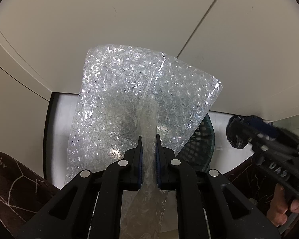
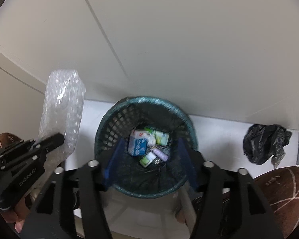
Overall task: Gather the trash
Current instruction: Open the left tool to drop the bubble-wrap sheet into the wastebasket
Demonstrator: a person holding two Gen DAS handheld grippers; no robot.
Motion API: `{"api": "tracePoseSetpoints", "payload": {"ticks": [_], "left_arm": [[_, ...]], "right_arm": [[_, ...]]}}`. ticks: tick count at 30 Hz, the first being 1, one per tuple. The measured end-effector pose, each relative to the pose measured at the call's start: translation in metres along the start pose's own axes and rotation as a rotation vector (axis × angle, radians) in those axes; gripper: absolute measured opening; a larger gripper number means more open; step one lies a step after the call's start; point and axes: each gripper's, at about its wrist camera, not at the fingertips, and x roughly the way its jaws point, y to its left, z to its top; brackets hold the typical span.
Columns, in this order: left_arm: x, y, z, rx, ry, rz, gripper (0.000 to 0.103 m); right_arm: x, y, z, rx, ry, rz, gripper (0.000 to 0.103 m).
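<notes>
My left gripper [image 1: 148, 139] is shut on a clear sheet of bubble wrap [image 1: 129, 99] and holds it upright above the floor, left of the bin. The sheet also shows in the right wrist view [image 2: 63, 107], with the left gripper [image 2: 49, 139] below it. My right gripper [image 2: 149, 145] is open and empty, its blue pads spread right above the dark mesh trash bin [image 2: 109, 119]. The bin holds several small cartons and bottles [image 2: 147, 145]. In the left wrist view the bin's rim [image 1: 205, 139] peeks out behind the bubble wrap, and the right gripper [image 1: 235, 127] is at the far right.
A crumpled black plastic bag [image 2: 267, 143] lies on the white floor right of the bin, against the pale wall [image 2: 169, 39]. Brown patterned slippers [image 2: 285, 191] stand at the lower right and lower left [image 2: 4, 139]. A wall corner closes the left side.
</notes>
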Motion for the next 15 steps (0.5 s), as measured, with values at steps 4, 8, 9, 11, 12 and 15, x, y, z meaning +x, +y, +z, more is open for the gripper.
{"api": "tracePoseSetpoints", "payload": {"ticks": [4, 8, 9, 11, 12, 15], "left_arm": [[0.004, -0.004, 0.001, 0.027, 0.018, 0.001, 0.009], [0.009, -0.009, 0.004, 0.045, 0.030, -0.009, 0.009], [0.010, -0.009, 0.005, 0.051, 0.033, -0.010, 0.009], [0.013, -0.011, 0.005, 0.063, 0.044, -0.011, 0.009], [0.015, -0.009, 0.006, 0.069, 0.050, -0.014, 0.009], [0.018, -0.010, 0.008, 0.084, 0.065, -0.022, 0.010]], "right_arm": [[-0.008, -0.015, 0.003, 0.037, -0.033, -0.014, 0.072], [-0.012, -0.023, 0.004, 0.048, -0.043, -0.039, 0.076], [-0.014, -0.025, 0.003, 0.051, -0.053, -0.051, 0.080], [-0.019, -0.030, 0.004, 0.056, -0.067, -0.067, 0.083], [-0.022, -0.033, 0.005, 0.062, -0.076, -0.078, 0.084], [-0.028, -0.042, 0.005, 0.082, -0.093, -0.088, 0.090]]}}
